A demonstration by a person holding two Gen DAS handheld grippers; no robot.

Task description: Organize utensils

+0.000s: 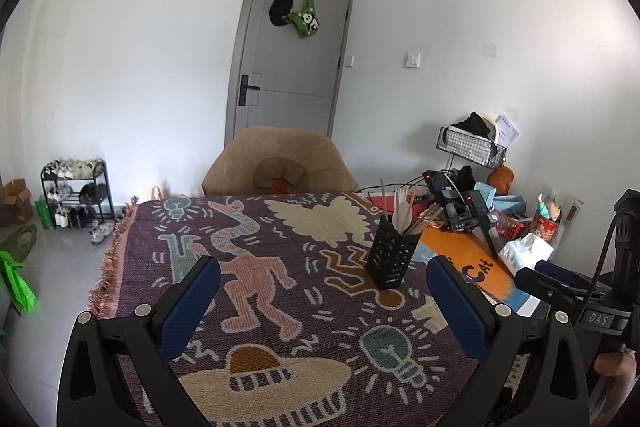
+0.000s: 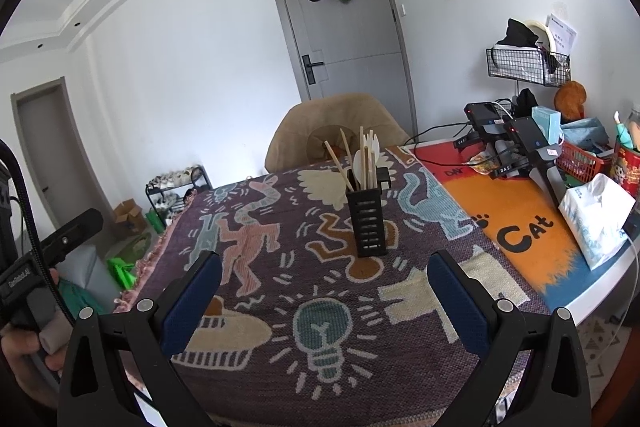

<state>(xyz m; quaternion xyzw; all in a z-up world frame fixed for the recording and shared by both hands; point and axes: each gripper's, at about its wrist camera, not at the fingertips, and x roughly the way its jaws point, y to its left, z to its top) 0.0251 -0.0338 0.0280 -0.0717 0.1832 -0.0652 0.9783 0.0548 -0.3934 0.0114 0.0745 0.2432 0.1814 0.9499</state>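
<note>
Fingers of the left gripper (image 1: pixel 322 303) stand wide apart with nothing between them, hovering above the patterned blanket (image 1: pixel 280 311); the right gripper (image 2: pixel 324 301) is spread just as wide and equally empty over the same cloth. From the left gripper the black slotted holder (image 1: pixel 393 254) stands upright at about one o'clock, past the right finger's tip, and from the right gripper it sits near twelve o'clock, with wooden utensils (image 2: pixel 362 163) poking out of its top. Beyond it, a tan chair (image 2: pixel 340 131) stands at twelve o'clock, and an orange mat (image 2: pixel 520 227) with cluttered gear lies at two o'clock.
</note>
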